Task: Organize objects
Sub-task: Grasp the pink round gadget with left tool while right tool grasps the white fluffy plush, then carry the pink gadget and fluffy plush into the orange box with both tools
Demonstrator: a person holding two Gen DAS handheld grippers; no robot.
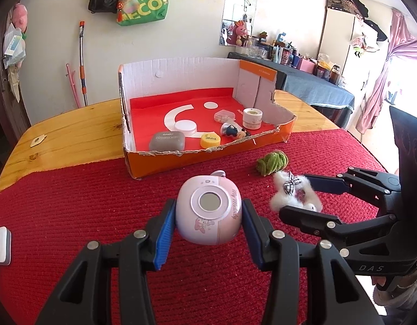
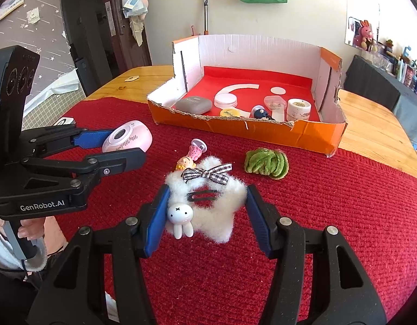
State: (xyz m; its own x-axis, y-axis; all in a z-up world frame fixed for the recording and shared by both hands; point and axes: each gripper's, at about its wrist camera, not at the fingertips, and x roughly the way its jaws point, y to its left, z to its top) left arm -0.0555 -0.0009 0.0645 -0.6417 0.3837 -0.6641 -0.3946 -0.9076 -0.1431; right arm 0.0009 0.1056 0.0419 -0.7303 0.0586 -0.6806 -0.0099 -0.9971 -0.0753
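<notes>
Bright daylight on both my wrist feeds, sharp in the middle.

I see sun pouring in from the window [image 1: 406, 81] at far right, blown out white, with glare on the wooden table [image 1: 73, 127]. Shadows on the red cloth [image 2: 330, 203] stay soft. Fisheye bends the walls, and black vignette cuts every corner.

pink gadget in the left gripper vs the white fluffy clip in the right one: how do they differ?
The pink gadget is smooth, hard and rounded, with a circular window; the fluffy clip is soft, fuzzy and star-like, with a checked bow and a rabbit charm. The gadget fills the left hand-held gripper squarely; the clip squashes and droops in the right hand-held gripper. Both are gripped above the red cloth, short of the box.
</notes>
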